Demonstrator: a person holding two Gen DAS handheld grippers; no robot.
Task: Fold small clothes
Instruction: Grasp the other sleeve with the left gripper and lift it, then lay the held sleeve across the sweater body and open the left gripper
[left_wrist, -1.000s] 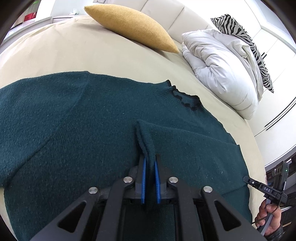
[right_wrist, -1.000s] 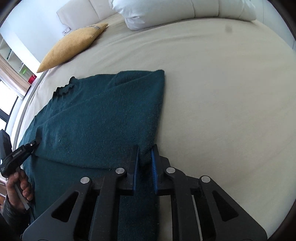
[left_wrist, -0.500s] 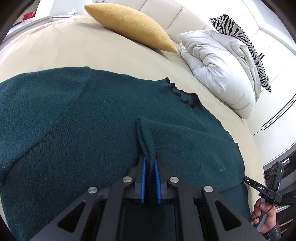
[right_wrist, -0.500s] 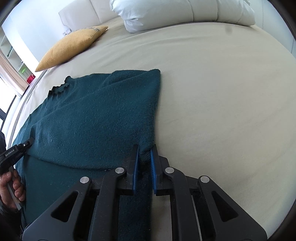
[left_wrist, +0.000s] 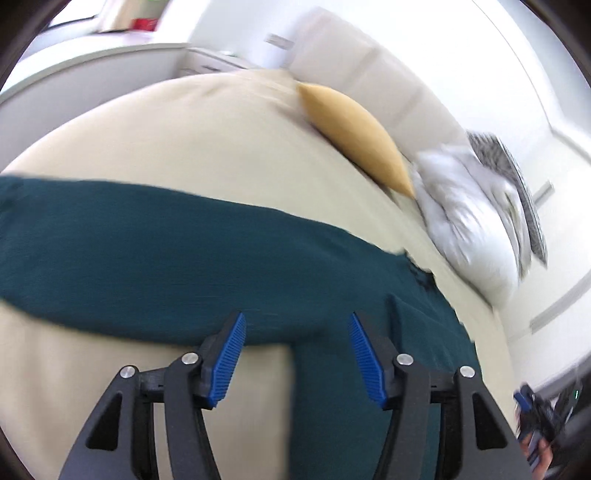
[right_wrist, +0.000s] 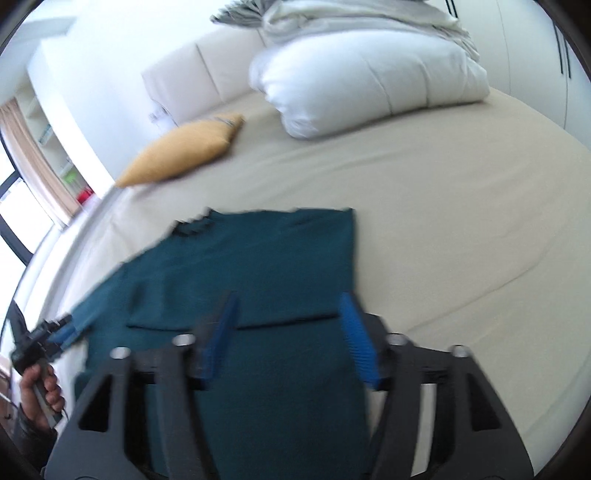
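A dark teal knit sweater (left_wrist: 184, 258) lies flat on the beige bed (left_wrist: 221, 140). One side is folded in over its body, and the fold's straight edge shows in the right wrist view (right_wrist: 288, 273). The other sleeve stretches out to the left in the left wrist view. My left gripper (left_wrist: 295, 332) is open and empty above the sweater's near edge. My right gripper (right_wrist: 288, 314) is open and empty above the folded part. The left gripper also shows at the left edge of the right wrist view (right_wrist: 48, 332), held by a hand.
A mustard cushion (left_wrist: 354, 133) and a white duvet (left_wrist: 472, 218) with a zebra-print pillow (left_wrist: 517, 177) lie at the head of the bed. A padded headboard (right_wrist: 192, 85) stands behind. Bare sheet (right_wrist: 461, 229) stretches right of the sweater.
Both grippers were shut on the folded-in side of the sweater; now both are open and have let go. Both have lifted back, and the views are blurred by motion.
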